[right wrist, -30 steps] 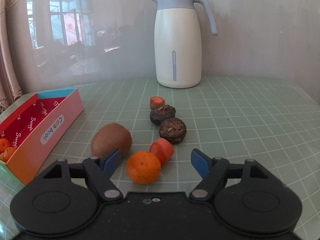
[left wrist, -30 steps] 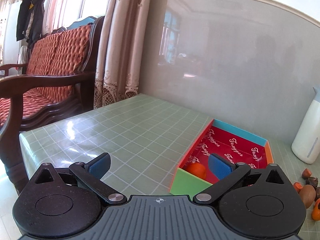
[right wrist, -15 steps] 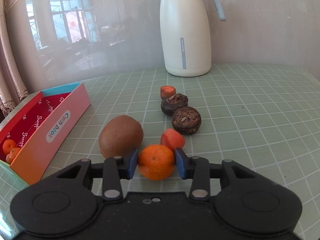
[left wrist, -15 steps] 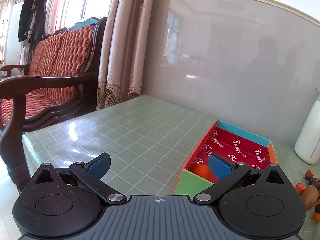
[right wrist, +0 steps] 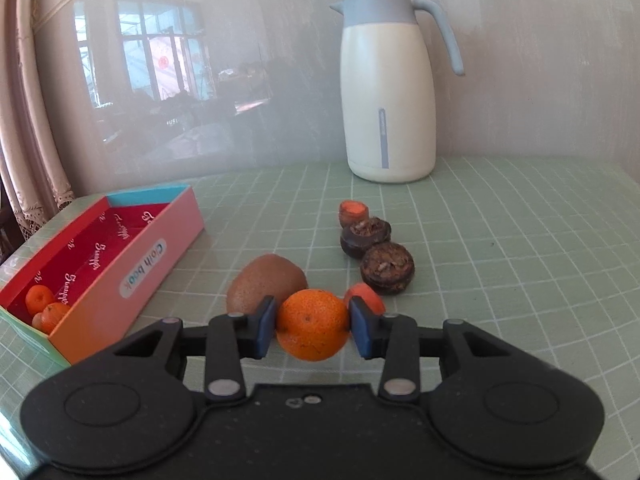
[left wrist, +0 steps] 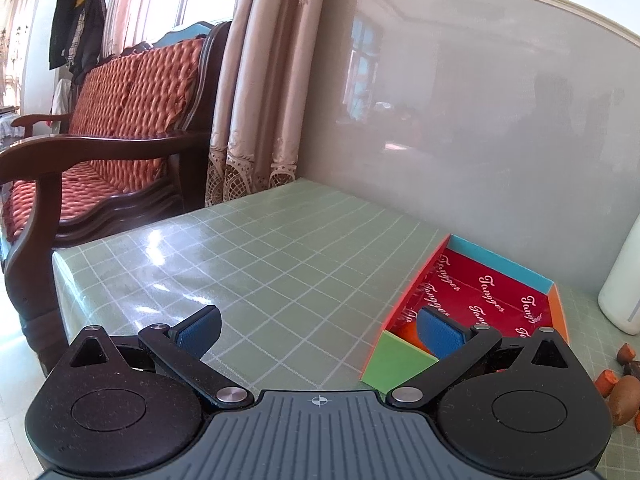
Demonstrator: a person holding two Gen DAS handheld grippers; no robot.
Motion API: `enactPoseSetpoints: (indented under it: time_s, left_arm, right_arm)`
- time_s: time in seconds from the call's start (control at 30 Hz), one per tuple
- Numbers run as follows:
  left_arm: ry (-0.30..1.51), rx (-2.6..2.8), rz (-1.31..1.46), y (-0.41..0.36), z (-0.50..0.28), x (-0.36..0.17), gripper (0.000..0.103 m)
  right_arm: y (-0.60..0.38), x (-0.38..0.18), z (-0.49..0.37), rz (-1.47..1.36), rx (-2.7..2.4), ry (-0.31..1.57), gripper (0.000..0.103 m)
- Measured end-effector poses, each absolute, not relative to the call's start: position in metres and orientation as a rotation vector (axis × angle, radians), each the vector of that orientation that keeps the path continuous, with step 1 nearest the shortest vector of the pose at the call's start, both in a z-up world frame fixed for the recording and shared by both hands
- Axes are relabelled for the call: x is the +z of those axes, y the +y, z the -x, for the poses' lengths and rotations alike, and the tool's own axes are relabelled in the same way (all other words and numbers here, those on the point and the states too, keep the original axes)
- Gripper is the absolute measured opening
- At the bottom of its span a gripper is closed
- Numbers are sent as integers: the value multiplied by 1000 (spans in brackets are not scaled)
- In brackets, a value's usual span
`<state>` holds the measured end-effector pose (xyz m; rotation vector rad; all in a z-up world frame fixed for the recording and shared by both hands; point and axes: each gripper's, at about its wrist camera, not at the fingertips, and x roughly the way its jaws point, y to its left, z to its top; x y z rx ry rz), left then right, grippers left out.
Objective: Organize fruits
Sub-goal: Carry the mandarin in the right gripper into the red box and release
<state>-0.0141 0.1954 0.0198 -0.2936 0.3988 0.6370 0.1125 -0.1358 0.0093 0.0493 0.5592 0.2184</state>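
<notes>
Bench cover pale green with a white grid. Box: pink-orange outer side, red lining with white script, blue far end, green near end. Orange tangerine; two more orange ones in the box. Brown kiwi, two dark brown fruits. Jug cream with grey-blue lid and handle. Sofa orange-red quilted, dark wood frame. Curtains beige, lace hem.

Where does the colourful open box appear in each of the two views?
Left wrist: the box lies lower right, partly behind the left tool.
Right wrist: the box lies lower left, holding small oranges.
Shared landmark: the white jug, at the left view's right edge.
</notes>
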Motion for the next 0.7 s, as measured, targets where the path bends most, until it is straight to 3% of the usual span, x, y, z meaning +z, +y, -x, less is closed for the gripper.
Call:
enactPoseSetpoints:
  time_s: [0.7]
  left_arm:
    - [402,808,357,249,55,8,103]
  right_arm:
    - [-42,32,-102,-16,485,469,38]
